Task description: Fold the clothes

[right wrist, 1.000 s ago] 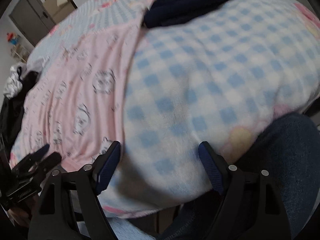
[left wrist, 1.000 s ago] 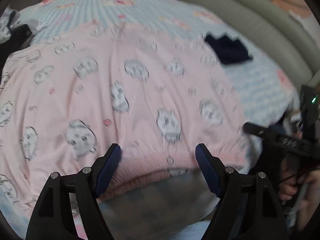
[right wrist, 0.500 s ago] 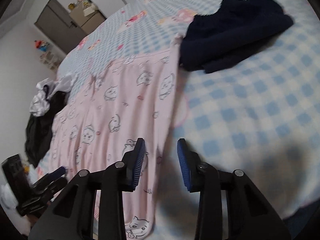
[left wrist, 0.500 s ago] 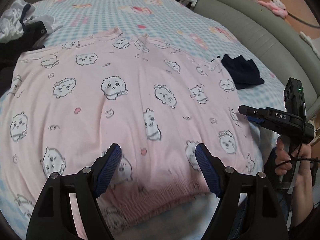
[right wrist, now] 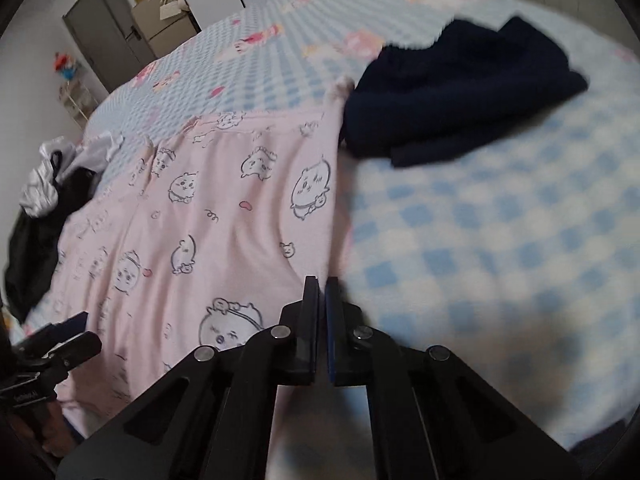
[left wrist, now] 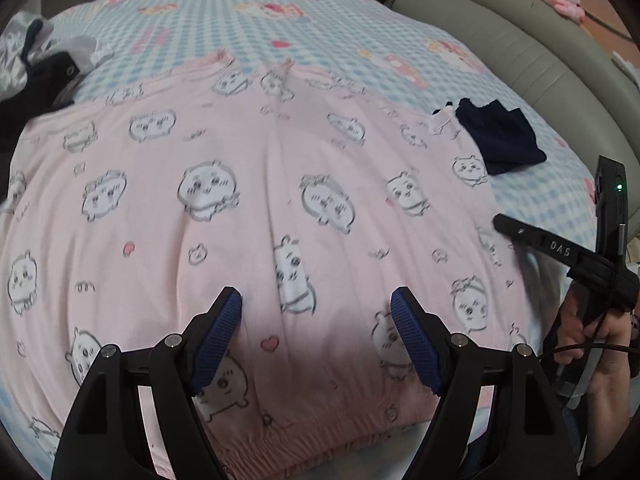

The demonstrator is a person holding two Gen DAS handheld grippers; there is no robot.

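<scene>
A pink garment (left wrist: 248, 216) printed with cartoon faces lies spread flat on the blue checked bedspread (left wrist: 280, 24); it also shows in the right wrist view (right wrist: 208, 216). My left gripper (left wrist: 316, 336) is open and empty, hovering over the garment near its elastic hem. My right gripper (right wrist: 322, 292) is shut at the garment's right edge; whether any cloth is pinched cannot be told. It also shows in the left wrist view (left wrist: 504, 224), at the garment's right side.
A folded dark navy garment (left wrist: 500, 140) lies to the right of the pink one, also in the right wrist view (right wrist: 460, 88). A pile of black and white clothes (left wrist: 36, 68) sits at the far left. A grey padded bed frame (left wrist: 520, 52) runs along the right.
My right gripper has closed from wide open to shut and moved to the pink garment's right edge. My left gripper stayed open and moved further over the garment.
</scene>
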